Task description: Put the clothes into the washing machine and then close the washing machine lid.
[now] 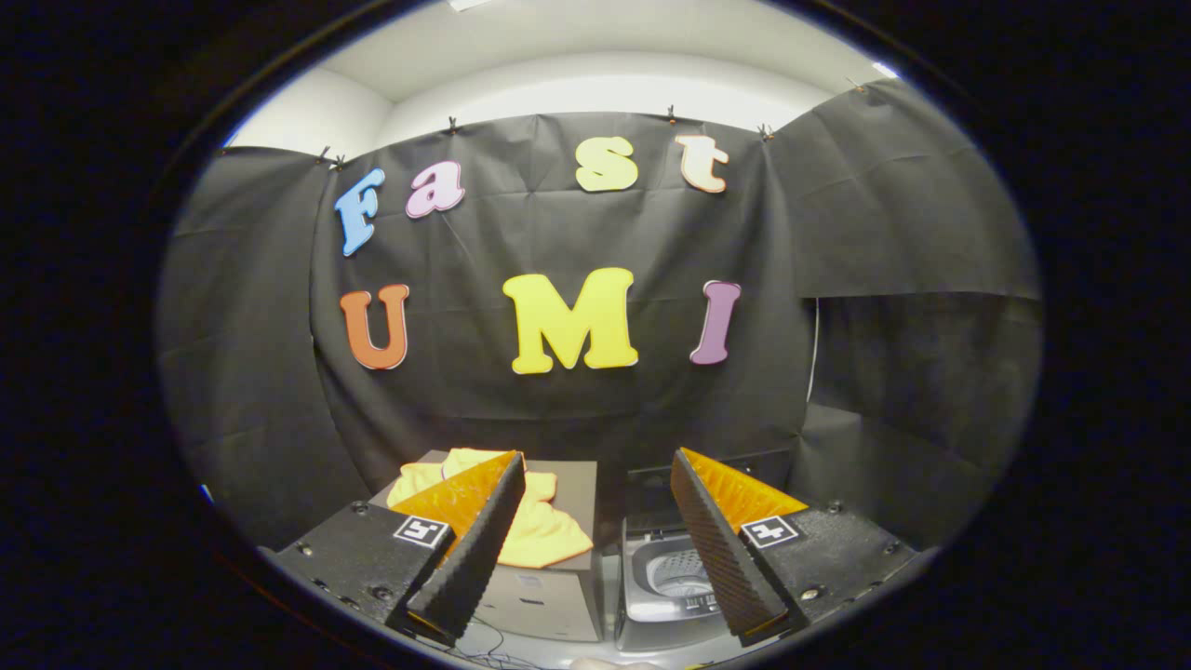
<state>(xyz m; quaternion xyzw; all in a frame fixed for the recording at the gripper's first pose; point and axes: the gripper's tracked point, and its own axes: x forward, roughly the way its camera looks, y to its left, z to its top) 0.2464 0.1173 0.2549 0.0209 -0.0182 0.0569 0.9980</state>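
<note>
Gripper [595, 549] spread wide, nothing between the fingers, held high above the work. Lower centre, past the fingers: yellow cloth [544, 530] draped over a grey box [558, 596], partly hidden by the left finger. Just right of it, the washing machine [670, 582], lid up (drum showing). Best to descend toward the cloth's bunched middle, fingers kept wide, closing only once fabric sits well between them.

Light comes from above, brightest on the pale ceiling [595, 88], while the black cloth wall [558, 409] soaks it up and stays dim. Fisheye distortion bends the cloth's edges outward. Focus is sharp throughout, with no glare or motion blur.
</note>
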